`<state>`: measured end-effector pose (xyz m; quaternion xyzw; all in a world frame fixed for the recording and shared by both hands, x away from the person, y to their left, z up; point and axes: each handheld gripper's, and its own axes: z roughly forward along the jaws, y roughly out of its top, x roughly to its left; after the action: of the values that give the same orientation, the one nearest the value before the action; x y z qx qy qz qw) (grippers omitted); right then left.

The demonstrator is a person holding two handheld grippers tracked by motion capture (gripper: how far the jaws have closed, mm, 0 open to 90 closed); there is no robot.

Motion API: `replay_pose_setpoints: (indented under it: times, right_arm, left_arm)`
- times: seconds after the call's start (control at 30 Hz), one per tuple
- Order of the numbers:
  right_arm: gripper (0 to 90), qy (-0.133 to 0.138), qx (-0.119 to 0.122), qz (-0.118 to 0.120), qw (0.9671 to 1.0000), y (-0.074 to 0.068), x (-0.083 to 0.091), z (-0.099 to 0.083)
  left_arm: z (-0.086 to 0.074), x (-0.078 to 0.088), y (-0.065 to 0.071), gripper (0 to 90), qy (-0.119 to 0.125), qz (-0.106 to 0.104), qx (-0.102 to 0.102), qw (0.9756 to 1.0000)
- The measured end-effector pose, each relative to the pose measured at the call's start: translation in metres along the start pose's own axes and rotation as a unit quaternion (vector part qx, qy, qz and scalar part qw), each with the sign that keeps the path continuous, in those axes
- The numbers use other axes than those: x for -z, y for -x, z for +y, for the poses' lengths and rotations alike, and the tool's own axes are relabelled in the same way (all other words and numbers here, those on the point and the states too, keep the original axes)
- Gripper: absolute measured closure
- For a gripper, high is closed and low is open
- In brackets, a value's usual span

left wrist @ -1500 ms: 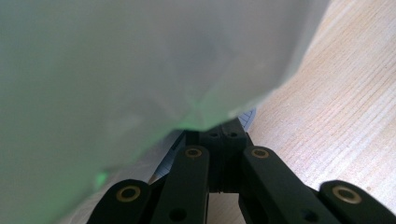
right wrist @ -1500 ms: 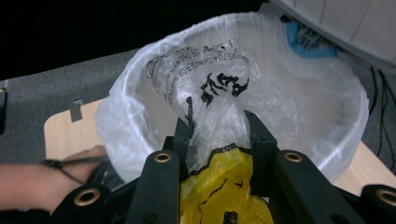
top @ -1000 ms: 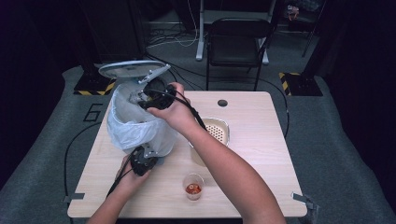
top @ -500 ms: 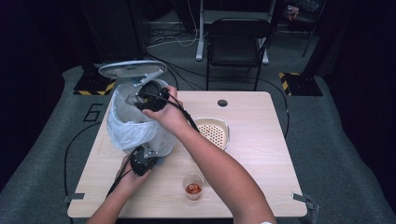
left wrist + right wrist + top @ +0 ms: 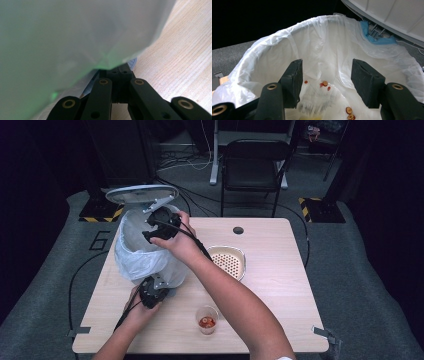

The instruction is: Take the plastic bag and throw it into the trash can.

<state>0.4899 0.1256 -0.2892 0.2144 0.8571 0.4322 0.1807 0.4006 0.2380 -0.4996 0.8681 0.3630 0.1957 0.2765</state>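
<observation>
Over the Bin, My Right Claw Stands Open

Meanwhile, my right gripper (image 5: 156, 224) hovers above the mouth of the lined bin (image 5: 131, 240), its jaws just parted with nothing between them. In the right gripper view, small red slices (image 5: 325, 83) and a blurred clear object lie at the bottom of the white bag (image 5: 287, 50); what that object is I cannot make out. The bin's lid (image 5: 141, 195) stands tipped up behind. My left gripper (image 5: 152, 292) is pressed to the bag's lower edge, jaws shut; the plastic (image 5: 70, 37) hides its tips, so whether it pinches the bag I cannot tell. A cup (image 5: 207, 319) and strainer bowl (image 5: 228, 261) sit on the table (image 5: 280, 290).
</observation>
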Motion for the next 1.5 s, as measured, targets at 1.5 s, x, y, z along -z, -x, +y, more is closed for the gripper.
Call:
replay_pose_setpoints:
  times: [1.5]
  right_arm:
    - [24.0,0.007,-0.028,0.013,0.9995,-0.026,0.144,-0.179]
  left_arm:
    - [0.000,-0.001,0.001,90.0,0.007,0.005,0.000,1.0000]
